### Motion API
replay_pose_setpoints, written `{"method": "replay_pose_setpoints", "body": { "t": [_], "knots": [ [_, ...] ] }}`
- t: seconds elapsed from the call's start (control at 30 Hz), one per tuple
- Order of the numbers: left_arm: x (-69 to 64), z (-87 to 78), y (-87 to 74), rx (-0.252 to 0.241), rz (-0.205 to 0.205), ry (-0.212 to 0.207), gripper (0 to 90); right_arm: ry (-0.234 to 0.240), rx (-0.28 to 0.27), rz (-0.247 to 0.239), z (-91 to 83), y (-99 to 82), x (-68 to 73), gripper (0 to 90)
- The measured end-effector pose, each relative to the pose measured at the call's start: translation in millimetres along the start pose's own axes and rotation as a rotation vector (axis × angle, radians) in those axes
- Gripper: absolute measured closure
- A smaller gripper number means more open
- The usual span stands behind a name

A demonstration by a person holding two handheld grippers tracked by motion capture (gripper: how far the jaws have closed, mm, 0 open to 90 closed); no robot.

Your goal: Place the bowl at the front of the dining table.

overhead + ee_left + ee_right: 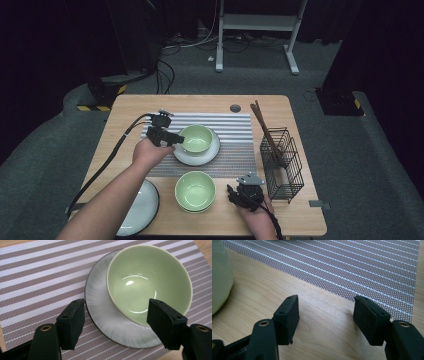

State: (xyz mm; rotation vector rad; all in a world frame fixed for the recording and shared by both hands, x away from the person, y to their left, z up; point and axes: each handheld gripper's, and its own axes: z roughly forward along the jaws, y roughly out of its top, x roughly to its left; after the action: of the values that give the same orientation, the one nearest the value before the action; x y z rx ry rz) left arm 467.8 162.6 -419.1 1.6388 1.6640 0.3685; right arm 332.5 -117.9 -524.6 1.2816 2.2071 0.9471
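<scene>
Two glossy pale-green bowls sit on the wooden table (150, 102): the far bowl (195, 138) rests on a round white plate (212, 152) with fine radial ridges, which lies on a woven placemat (232, 137) striped grey and white; the near bowl (195, 190) stands on bare wood just in front of the placemat. The left tongs (175, 139) hover at the far bowl's left side, jaws spread apart and gripping nothing; the left gripper view shows the bowl's smooth, light-catching inside, the plate's dark rim edge, and one black pad (163, 322) in front of the bowl's rim without pressing it. The right tongs (231, 192) stay low over the table right of the near bowl, jaws also apart and empty; the right gripper view brings out the table's pale grain and the placemat's dotted weave. From the high view come a black wire basket (282, 165) holding brown chopsticks (262, 125), and a second white plate (142, 207) at the table's near left edge.
</scene>
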Motion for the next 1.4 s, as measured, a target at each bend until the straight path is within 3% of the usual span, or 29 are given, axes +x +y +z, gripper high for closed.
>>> {"method": "replay_pose_setpoints", "body": {
  "t": [0.17, 0.37, 0.7, 0.9, 1.03, 1.4],
  "knots": [
    [6.7, -11.0, -4.4, -0.024, -0.022, -0.036, 29.3, 0.0, 0.001, 0.001, -0.1, 0.0, 0.1, 37.0],
    [15.2, -22.1, -10.5, -0.048, -0.014, -0.065, 27.8, 0.0, 0.001, 0.001, -0.1, -0.1, -0.1, 36.9],
    [23.1, -31.8, -25.5, -0.085, 0.037, -0.077, 26.1, 0.0, 0.001, 0.0, -0.1, -0.1, -0.1, 36.9],
    [28.1, -41.4, -33.8, -0.098, 0.044, -0.111, 26.3, 0.0, 0.002, 0.0, -0.1, -0.1, -0.1, 36.9],
    [33.3, -47.4, -38.1, -0.112, 0.019, -0.135, 26.3, 0.0, 0.001, -0.001, -0.1, -0.1, -0.2, 36.9],
    [47.7, -61.3, -60.6, -0.155, 0.066, -0.195, 23.2, 0.0, 0.001, 0.001, 0.0, -0.1, -0.1, 36.9]
  ]
}}
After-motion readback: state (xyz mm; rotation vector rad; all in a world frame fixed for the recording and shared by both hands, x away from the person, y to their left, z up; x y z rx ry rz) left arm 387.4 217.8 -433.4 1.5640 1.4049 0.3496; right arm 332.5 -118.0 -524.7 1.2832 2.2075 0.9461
